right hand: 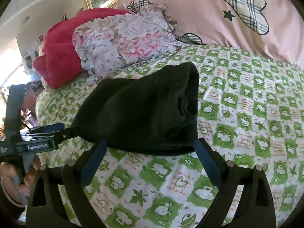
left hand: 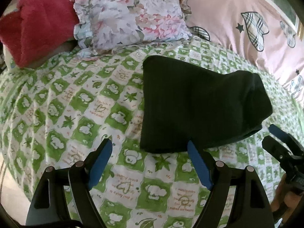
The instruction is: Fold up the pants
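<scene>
Black frames on both tools here. The left gripper (left hand: 150,145) shows two curved black arms, each with a long slot cut through it and a round silver pin at the joints, and blue pads (left hand: 198,168) lining the fingers. The right gripper (right hand: 150,147) matches: same black arms, silver pins, darker blue pads. In the right wrist view the left tool's black body carries white lettering, "GenRobot.AI".

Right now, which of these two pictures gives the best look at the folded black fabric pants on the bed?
The left wrist view: the folded black fabric pants lie whole and unblocked on the green-and-white checked bedsheet, outline clear. The right wrist view shows the pants closer, with layered folds at one end, but the near edge is partly behind the gripper's fingers.
</scene>
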The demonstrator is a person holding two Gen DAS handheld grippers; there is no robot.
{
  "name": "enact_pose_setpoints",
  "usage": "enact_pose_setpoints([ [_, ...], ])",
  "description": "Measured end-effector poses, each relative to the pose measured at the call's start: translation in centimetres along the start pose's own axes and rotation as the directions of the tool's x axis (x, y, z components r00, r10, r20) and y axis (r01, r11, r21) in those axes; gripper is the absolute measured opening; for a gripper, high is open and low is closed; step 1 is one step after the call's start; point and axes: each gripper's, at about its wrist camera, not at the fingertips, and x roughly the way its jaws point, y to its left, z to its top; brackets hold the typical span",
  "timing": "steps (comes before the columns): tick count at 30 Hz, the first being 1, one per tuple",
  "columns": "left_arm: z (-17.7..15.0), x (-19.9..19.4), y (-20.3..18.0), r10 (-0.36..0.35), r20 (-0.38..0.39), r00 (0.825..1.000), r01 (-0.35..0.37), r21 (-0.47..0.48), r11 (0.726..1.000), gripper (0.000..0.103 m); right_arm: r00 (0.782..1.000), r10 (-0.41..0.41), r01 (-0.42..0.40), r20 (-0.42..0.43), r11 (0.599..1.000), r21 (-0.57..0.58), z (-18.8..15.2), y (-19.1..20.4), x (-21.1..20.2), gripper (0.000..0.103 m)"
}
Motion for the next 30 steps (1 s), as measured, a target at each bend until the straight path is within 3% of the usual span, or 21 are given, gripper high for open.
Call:
enact_pose_setpoints([
  [9, -0.6, -0.7, -0.3, 0.064, 0.026, 0.998, -0.065, 0.034, 0.997, 0.082, 0.999, -0.047, 0.048, 0.025, 0.998, -0.051, -0.9, 1.0, -0.4, 0.097],
  [30, -0.6, -1.3, -0.7, 0.066, 0.018, 0.998, -0.067, 0.071, 0.995, 0.082, 0.998, -0.068, 0.069, 0.014, 0.992, -0.105, 0.3, 2.5, 0.1, 0.1],
])
